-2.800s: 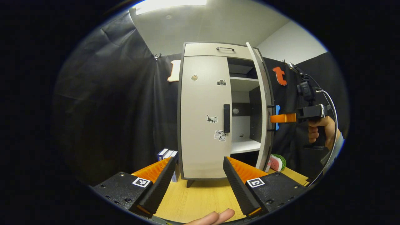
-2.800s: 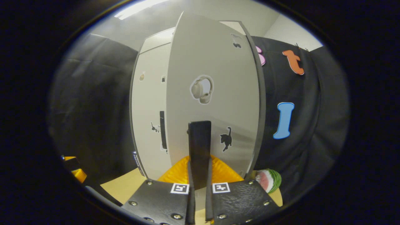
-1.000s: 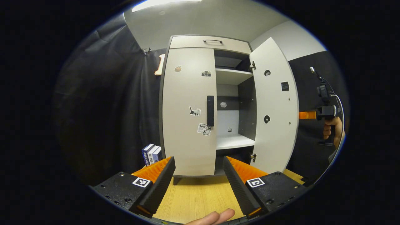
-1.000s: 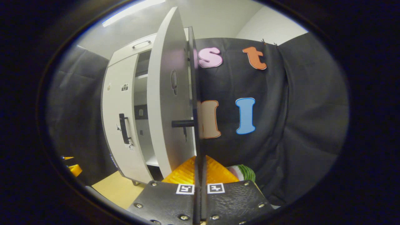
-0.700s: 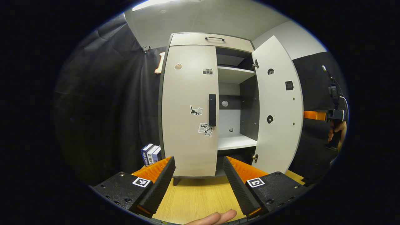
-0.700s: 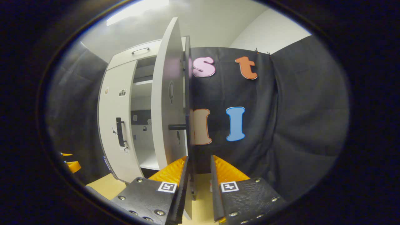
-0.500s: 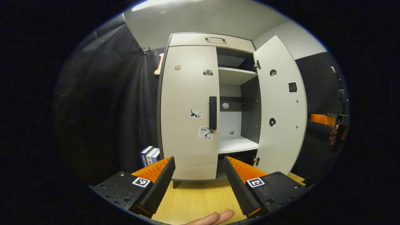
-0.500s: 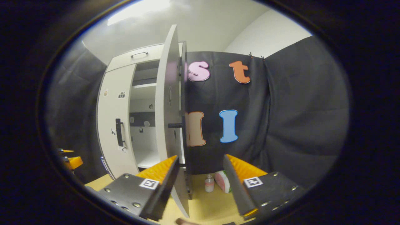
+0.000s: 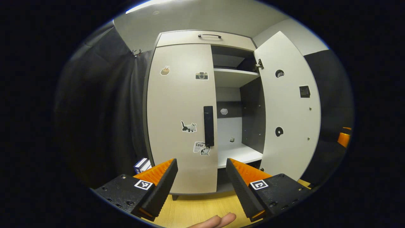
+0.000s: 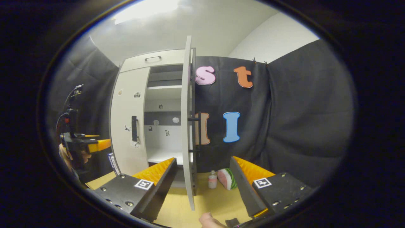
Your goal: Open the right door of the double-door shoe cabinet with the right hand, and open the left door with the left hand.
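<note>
The shoe cabinet's left door (image 9: pixel 180 117) is closed, pale with stickers and a dark vertical handle (image 9: pixel 208 125). Its right door (image 9: pixel 289 107) stands swung wide, baring the shelves (image 9: pixel 235 77). My left gripper (image 9: pixel 201 180) is open, a short way in front of the left door and below its handle, holding nothing. In the right gripper view the right door (image 10: pixel 187 126) shows edge-on, its handle (image 10: pixel 193 119) free. My right gripper (image 10: pixel 202 186) is open, back from the door's edge. The left gripper (image 10: pixel 95 144) and the hand holding it appear at that view's left.
The cabinet stands on a wooden tabletop (image 9: pixel 196 209). Small boxes (image 9: pixel 141 164) lean by its left foot. A small bottle (image 10: pixel 212 179) and a watermelon slice toy (image 10: pixel 227 179) sit on the table behind the open door. Black cloth walls close in on both sides.
My right gripper let go of the right door's handle, opened and backed away, leaving the door wide. My left gripper has moved closer to the left door.
</note>
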A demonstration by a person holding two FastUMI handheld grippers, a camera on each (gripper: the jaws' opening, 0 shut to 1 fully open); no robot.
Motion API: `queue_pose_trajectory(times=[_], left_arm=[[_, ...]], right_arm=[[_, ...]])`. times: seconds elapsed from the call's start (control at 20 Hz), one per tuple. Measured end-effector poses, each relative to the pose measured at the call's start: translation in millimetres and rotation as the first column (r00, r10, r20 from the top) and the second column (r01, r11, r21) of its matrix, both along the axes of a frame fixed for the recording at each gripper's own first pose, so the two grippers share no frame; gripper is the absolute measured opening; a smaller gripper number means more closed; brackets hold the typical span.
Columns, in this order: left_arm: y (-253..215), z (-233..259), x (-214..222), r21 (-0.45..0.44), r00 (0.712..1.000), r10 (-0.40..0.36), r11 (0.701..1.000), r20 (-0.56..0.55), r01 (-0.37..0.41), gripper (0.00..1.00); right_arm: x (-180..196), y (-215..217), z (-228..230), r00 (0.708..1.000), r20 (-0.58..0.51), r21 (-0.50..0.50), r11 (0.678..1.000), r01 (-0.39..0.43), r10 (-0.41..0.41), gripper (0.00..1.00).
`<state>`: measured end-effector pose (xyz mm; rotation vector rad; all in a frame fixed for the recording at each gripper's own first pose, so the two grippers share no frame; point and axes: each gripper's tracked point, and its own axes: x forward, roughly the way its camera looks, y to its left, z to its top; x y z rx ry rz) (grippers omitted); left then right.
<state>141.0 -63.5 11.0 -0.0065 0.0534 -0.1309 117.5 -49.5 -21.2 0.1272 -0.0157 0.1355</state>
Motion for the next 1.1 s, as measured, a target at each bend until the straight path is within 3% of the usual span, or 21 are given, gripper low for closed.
queue_pose_trajectory(times=[0.3,0.6,0.75,1.0,1.1], left_arm=[[-1,22,62,0.005,0.999,0.016,1.000,0.029,-0.016,0.97],[-14,38,112,-0.031,0.999,0.006,0.999,0.050,-0.005,0.97],[-28,33,131,-0.065,1.000,-0.019,0.998,0.014,0.020,0.97],[-20,25,164,-0.027,0.999,0.044,0.999,0.003,-0.044,0.96],[-20,26,173,-0.045,0.999,0.041,0.998,0.022,-0.040,0.90]], right_arm=[[-40,12,-18,0.996,-0.048,0.057,0.996,-0.071,0.074,0.99],[-87,33,-24,0.992,0.000,0.047,0.991,-0.126,0.126,0.99],[-103,43,-25,0.991,0.012,0.059,0.989,-0.133,0.133,0.99],[-120,61,-34,0.993,0.009,0.040,0.992,-0.122,0.122,0.99],[-121,68,-39,0.993,-0.004,0.038,0.992,-0.119,0.120,0.99]])
